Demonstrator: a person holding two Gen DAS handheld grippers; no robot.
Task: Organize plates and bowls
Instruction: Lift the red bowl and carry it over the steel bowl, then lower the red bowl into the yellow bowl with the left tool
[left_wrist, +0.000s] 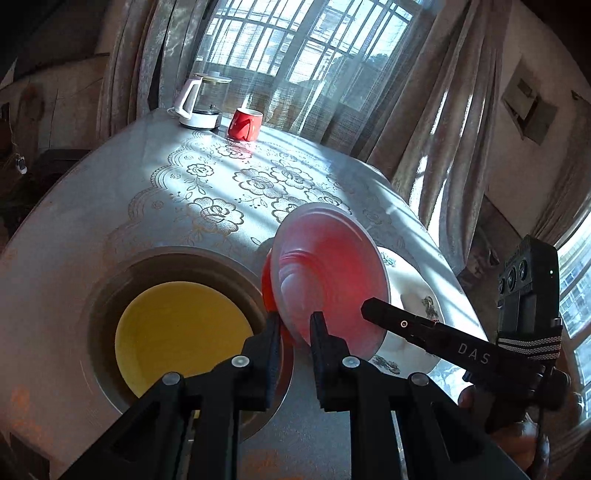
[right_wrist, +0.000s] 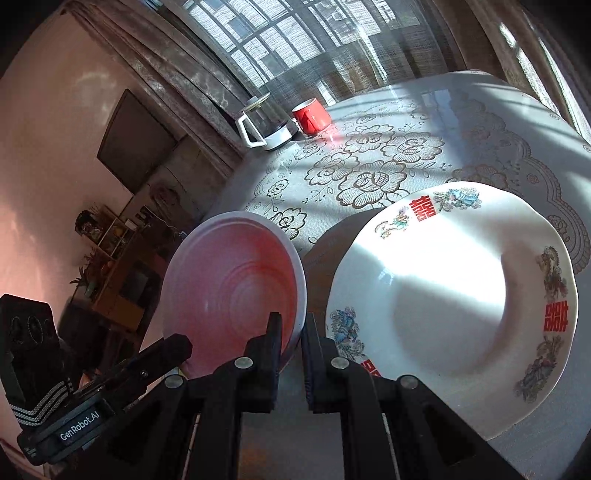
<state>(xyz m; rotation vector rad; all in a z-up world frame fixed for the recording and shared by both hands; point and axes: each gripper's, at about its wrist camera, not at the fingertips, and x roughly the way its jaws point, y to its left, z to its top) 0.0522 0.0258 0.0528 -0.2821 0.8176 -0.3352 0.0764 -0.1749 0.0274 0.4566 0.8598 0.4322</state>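
Note:
A red plastic bowl with a pale inside is held tilted on edge above the table; it also shows in the right wrist view. My left gripper is shut on its rim. My right gripper is shut on its rim from the other side and also shows in the left wrist view. A yellow bowl sits inside a wide grey dish on the left. A white patterned plate lies on the table to the right, partly under the red bowl.
A red mug and a white-handled glass kettle stand at the table's far edge by the curtained window. The table has a flowered cloth. A shelf and a dark screen stand by the left wall.

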